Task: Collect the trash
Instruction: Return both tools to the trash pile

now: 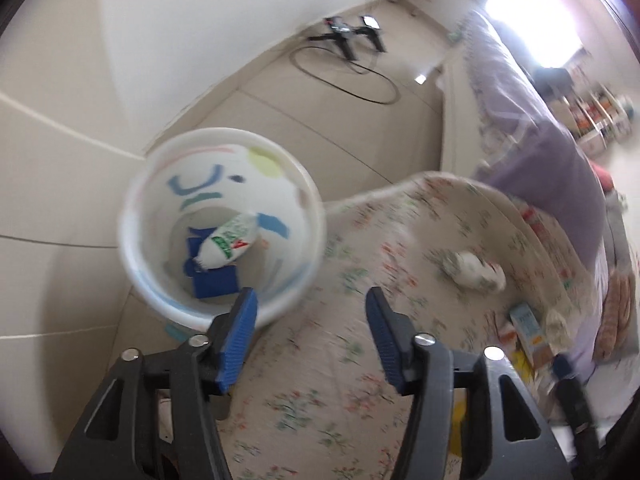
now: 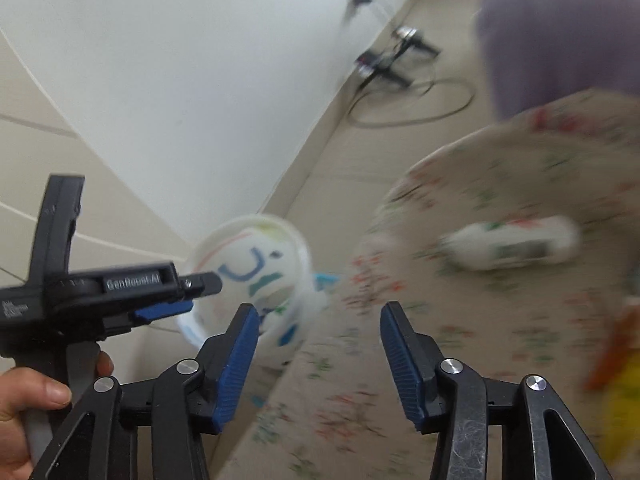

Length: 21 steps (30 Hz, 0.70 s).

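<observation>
A white bin (image 1: 152, 300) with coloured drawings stands on the floor beside a table with a floral cloth (image 1: 320, 380). Inside it lie a small white bottle (image 1: 226, 242) with a green and red label and a blue wrapper (image 1: 212, 280). My left gripper (image 1: 310, 332) is open and empty, above the table edge just right of the bin. A white bottle (image 1: 474, 270) lies on the table to the right; it also shows blurred in the right wrist view (image 2: 508, 246). My right gripper (image 2: 318, 356) is open and empty over the table edge, with the bin (image 2: 248, 256) ahead to the left. The left gripper (image 2: 168, 300) shows at left, held by a hand.
A small carton (image 1: 530, 328) and yellow and orange packaging (image 2: 618, 384) lie at the table's right. A bed with a purple cover (image 1: 552, 152) stands behind the table. A black stand with a looped cable (image 1: 348, 40) sits on the floor by the white wall.
</observation>
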{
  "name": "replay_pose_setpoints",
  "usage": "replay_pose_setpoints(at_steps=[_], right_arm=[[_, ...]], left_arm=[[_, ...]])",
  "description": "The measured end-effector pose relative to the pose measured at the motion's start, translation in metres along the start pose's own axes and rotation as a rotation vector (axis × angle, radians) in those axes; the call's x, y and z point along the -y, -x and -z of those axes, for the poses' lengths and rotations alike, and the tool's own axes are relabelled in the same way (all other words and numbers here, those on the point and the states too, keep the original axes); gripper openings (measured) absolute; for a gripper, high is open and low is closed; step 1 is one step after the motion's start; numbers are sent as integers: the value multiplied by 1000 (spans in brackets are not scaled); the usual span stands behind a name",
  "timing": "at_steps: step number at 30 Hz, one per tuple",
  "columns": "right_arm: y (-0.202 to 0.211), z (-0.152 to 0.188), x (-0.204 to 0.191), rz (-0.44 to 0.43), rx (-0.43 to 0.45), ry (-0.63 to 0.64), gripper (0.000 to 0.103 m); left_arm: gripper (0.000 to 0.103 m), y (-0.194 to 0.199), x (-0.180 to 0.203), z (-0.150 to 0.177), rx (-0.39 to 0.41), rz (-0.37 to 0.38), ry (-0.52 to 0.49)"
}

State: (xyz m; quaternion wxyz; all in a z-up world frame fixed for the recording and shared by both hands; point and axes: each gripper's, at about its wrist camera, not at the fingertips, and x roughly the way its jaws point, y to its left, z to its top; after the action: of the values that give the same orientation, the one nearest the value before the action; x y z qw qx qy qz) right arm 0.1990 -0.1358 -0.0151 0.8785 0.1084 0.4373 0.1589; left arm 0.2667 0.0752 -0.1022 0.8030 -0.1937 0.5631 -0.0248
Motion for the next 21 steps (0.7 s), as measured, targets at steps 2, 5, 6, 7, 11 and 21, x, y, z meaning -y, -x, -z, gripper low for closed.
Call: replay_pose_setpoints(at_steps=[2,5,6,7,11,21], right_arm=[[35,-2,18,57,48,-12,59],[81,-1,48,132,108,-40,61],[93,0,58,159,122,-48,63],[103,3,68,185,133,-59,66],[120,32,124,245,127,-158,68],[93,73,181,223,-41,-262,69]], left_arm=[[63,-3,30,15,-24,23,-90],[64,-9,70,41,-55,43,-214],[64,-11,81,50,-67,50,-245],[64,-13,91,58,-85,61,-270],[64,-28,124,97,-205,151,-334],[64,-70,158,162,-359,229,-319]])
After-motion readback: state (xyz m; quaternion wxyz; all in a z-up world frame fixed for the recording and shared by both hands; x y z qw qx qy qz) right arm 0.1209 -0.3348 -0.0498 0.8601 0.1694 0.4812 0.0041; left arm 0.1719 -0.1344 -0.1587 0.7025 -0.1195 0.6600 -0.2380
